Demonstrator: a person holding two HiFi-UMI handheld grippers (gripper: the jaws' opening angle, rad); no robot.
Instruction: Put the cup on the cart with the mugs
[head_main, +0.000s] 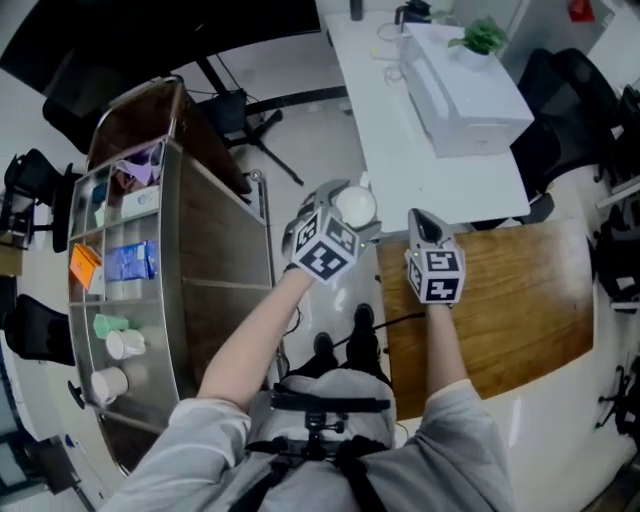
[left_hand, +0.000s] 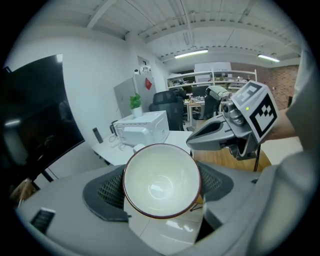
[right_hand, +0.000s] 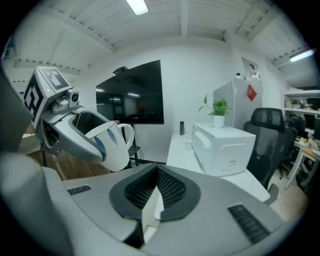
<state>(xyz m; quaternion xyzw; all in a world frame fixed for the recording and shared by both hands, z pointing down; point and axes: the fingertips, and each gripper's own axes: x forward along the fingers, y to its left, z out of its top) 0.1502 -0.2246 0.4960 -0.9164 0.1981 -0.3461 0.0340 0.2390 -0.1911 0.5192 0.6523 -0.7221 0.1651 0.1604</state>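
My left gripper (head_main: 345, 215) is shut on a white cup (head_main: 356, 207) with a dark red rim, held in the air between the cart and the tables. In the left gripper view the cup (left_hand: 161, 180) sits mouth-up between both pads (left_hand: 107, 190). The right gripper view shows the cup's (right_hand: 111, 145) handle and blue marks. My right gripper (head_main: 425, 224) hovers just right of it, jaws shut and empty (right_hand: 156, 192). The metal-and-wood cart (head_main: 215, 260) stands at the left. Mugs (head_main: 118, 345) sit in its near shelf compartment.
A white table carries a white appliance (head_main: 470, 95) and a small plant (head_main: 483, 38). A wooden table (head_main: 510, 300) lies under my right arm. Black office chairs (head_main: 560, 80) stand at the right, and a tripod's legs (head_main: 260, 130) spread behind the cart. The cart's far shelves hold boxes (head_main: 130, 262).
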